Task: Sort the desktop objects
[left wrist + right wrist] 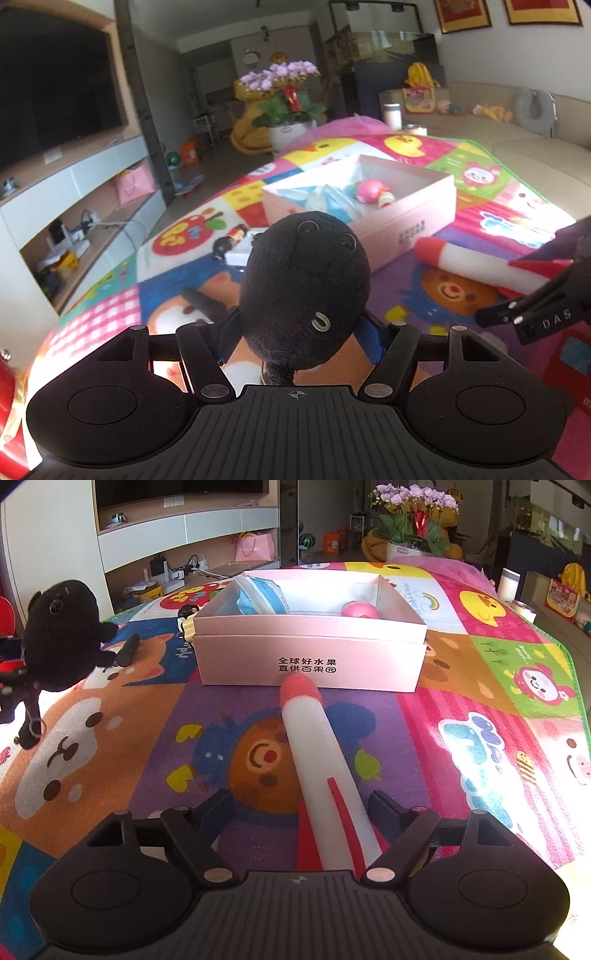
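Observation:
A black plush toy (303, 288) sits between my left gripper's (299, 326) fingers, which are shut on its body and hold it above the colourful play mat (110, 314). In the right wrist view the plush (61, 635) hangs at the far left, off the mat. A white foam rocket (317, 760) with a red tip and red fins lies on the mat, its nose at the pink box (310, 657). My right gripper (301, 805) straddles the rocket's tail, open, with a gap on the left side. The box (406, 221) holds a blue-white packet (258, 598) and a pink toy (360, 610).
A black cylinder (127, 650) and a small doll figure (236, 234) lie on the mat left of the box. A white bottle (509, 583) and a cup stand at the far right edge. Beyond are a flower pot (291, 129), a sofa and a TV cabinet.

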Tool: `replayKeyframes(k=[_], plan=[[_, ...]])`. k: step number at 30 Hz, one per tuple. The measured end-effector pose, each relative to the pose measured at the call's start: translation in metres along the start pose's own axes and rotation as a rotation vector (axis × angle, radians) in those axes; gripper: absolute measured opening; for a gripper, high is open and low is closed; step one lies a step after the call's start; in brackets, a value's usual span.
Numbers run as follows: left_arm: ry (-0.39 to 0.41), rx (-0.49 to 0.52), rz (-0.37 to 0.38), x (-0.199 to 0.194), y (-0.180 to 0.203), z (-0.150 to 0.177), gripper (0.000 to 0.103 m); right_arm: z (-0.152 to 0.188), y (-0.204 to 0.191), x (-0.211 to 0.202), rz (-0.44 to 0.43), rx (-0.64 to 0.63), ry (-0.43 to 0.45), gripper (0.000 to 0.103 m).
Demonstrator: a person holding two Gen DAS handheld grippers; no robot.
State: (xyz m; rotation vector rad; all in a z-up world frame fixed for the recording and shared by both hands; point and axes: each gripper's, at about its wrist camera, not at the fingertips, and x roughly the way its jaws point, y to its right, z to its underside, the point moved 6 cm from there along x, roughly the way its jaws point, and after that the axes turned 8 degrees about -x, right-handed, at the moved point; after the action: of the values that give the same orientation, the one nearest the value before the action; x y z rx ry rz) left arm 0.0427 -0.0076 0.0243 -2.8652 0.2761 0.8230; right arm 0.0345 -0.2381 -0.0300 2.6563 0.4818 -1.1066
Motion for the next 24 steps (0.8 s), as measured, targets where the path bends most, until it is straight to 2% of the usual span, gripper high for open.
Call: replayKeyframes(k=[3,7,9,13,15,18,20,24], plan=[[-0.046,-0.002,0.016,0.012,0.011,0.013,0.074,0.002,0.003,-0.003,-0.005,0.01,-0.005,0.081],[-0.059,-0.022,0.067,0.009,0.02,0.022,0.09,0.005,0.013,-0.008,-0.002,0.047,-0.016,0.081],[-0.065,-0.022,0.088,0.008,0.025,0.024,0.094,0.006,0.017,-0.01,-0.018,0.085,-0.022,0.081],[-0.08,-0.037,0.094,0.01,0.025,0.03,0.095,0.004,0.011,-0.012,-0.041,0.09,-0.018,0.081],[-0.088,-0.058,0.092,0.01,0.021,0.032,0.095,0.003,0.001,-0.013,-0.08,0.072,-0.021,0.081],[-0.089,-0.075,0.08,0.008,0.015,0.034,0.097,0.0,-0.012,-0.019,-0.234,0.097,-0.033,0.08],[-0.092,-0.087,0.07,0.007,0.009,0.035,0.097,-0.004,-0.015,-0.025,-0.281,0.109,-0.016,0.08],[-0.084,-0.143,0.058,0.01,0.0,0.03,0.097,-0.012,-0.01,-0.033,-0.186,0.075,0.038,0.08]])
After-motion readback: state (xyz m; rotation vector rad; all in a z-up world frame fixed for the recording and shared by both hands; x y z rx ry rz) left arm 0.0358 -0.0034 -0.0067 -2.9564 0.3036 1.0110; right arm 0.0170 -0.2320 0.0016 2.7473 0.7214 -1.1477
